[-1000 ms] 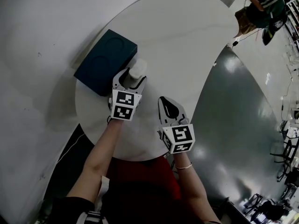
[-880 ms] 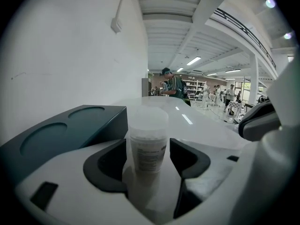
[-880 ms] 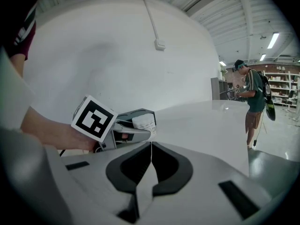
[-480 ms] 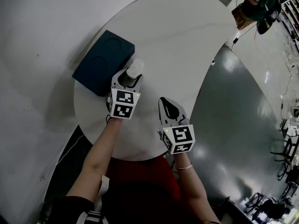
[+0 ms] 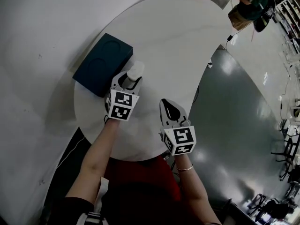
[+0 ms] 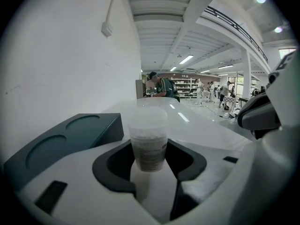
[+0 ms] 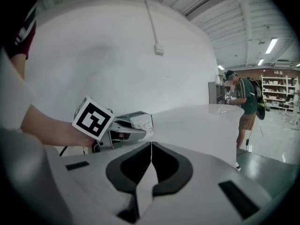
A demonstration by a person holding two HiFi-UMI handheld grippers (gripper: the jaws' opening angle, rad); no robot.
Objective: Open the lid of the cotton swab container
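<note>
Cotton swab container (image 6: pixel 148 137) stands upright between the closing left tongs (image 6: pixel 151 162).

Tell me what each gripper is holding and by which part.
Nothing is gripped yet. The left gripper has its jaws closing around the cotton swab container, low on its body. The right gripper is shut, empty.

- A label is seen on the cotton swab container (image 6: pixel 149 146), between the closing jaws of the left tongs (image 6: pixel 151 167); its print is too blurred to be read.
- No other text is legible.
</note>
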